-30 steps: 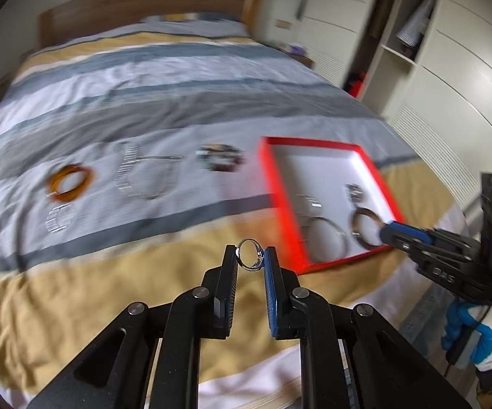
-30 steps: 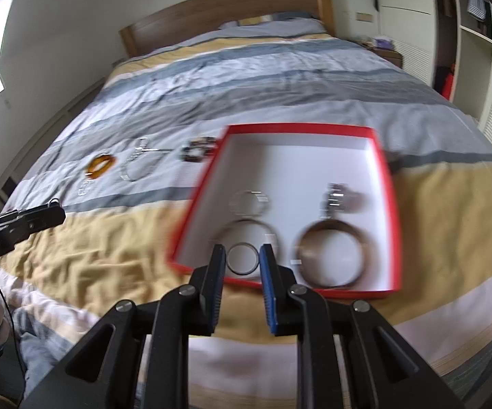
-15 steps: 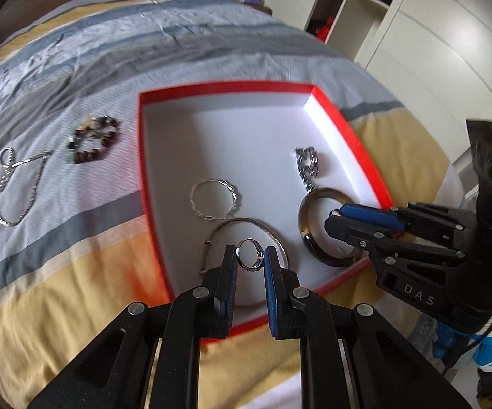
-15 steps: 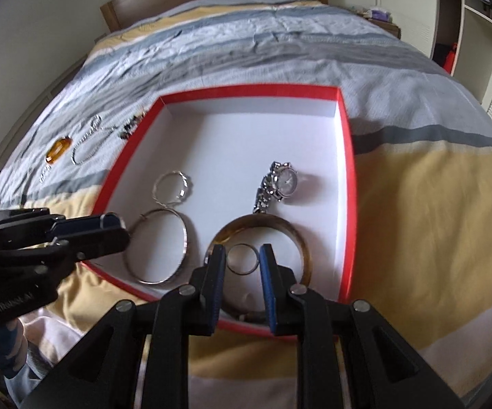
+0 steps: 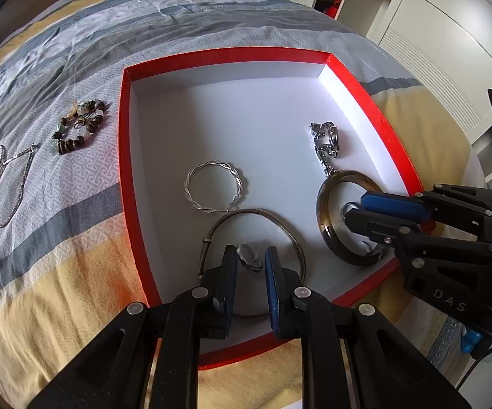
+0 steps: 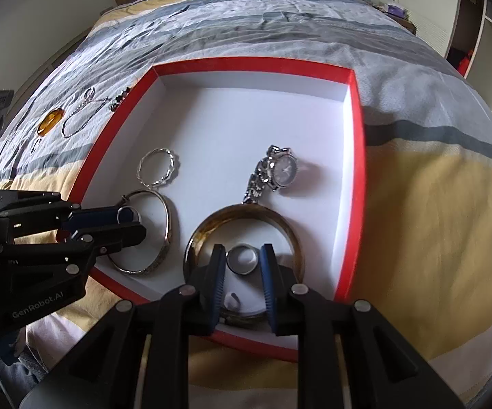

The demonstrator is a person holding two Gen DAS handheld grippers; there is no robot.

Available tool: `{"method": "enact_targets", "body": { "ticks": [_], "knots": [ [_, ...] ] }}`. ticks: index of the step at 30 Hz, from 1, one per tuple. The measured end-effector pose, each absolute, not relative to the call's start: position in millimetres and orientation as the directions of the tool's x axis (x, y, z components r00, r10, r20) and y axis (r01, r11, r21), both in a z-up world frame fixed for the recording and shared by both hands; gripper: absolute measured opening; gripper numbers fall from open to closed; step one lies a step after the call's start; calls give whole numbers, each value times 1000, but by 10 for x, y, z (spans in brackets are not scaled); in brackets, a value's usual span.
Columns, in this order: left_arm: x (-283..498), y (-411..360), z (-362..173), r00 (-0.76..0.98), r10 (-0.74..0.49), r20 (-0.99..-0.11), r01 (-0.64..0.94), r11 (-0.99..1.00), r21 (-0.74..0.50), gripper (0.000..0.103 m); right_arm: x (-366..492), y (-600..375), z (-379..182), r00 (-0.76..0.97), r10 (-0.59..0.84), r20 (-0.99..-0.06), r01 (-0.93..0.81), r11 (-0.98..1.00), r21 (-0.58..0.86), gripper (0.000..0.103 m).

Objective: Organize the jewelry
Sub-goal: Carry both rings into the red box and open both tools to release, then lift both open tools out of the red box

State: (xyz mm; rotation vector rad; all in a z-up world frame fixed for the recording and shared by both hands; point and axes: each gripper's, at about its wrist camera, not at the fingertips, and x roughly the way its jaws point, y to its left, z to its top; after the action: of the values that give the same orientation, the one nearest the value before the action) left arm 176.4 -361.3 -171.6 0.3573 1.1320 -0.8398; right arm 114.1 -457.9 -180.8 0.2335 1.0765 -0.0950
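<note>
Jewelry lies partly inside a red box [image 5: 123, 156] with a white floor, set on a striped bedspread [image 5: 41, 272]. Inside, toward the near edge: a twisted silver bangle [image 5: 213, 185], a thin metal bangle [image 5: 256, 214], a broad brown bangle [image 5: 327, 218] and a silver wristwatch [image 6: 281, 170]. The far half of the box floor is bare, as is the strip along its right wall.

The left tool [image 5: 251, 259] points steeply down inside the thin metal bangle, near the front wall. Its jaws are opening, with a small stone ring [image 5: 249, 255] between them; the ring is blurred, and whether the pads still press it cannot be told with certainty.

The right tool [image 6: 242, 260] points down inside the broad brown bangle. A plain silver ring [image 6: 242, 259] sits between its blue pads [image 6: 266, 272], which appear to touch it on both sides, so it reads as clamped on the ring. The two tools are near each other but apart.

On the bedspread left of the box, clear of its wall: a beaded bracelet [image 5: 77, 126], a silver chain [image 5: 7, 184] and, farther out, an amber piece [image 6: 50, 122].
</note>
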Motion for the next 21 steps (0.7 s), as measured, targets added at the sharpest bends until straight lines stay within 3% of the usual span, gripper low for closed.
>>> {"method": "enact_targets", "body": {
  "ticks": [6, 16, 21],
  "knots": [
    [1679, -3475, -1496, 195, -433, -880, 739, 655, -158, 33, 960, -4608, -1662, 496, 30, -868, 213, 965, 155, 20],
    [1351, -3012, -799, 323, -486, -812, 724, 680, -119, 69, 521, -4423, -1036, 590, -16, -807, 230, 962, 149, 21],
    [1205, -2570, -560, 377, -479, -793, 700, 708, -95, 80, 332, -4244, -735, 640, -30, -768, 225, 963, 150, 25]
  ]
}}
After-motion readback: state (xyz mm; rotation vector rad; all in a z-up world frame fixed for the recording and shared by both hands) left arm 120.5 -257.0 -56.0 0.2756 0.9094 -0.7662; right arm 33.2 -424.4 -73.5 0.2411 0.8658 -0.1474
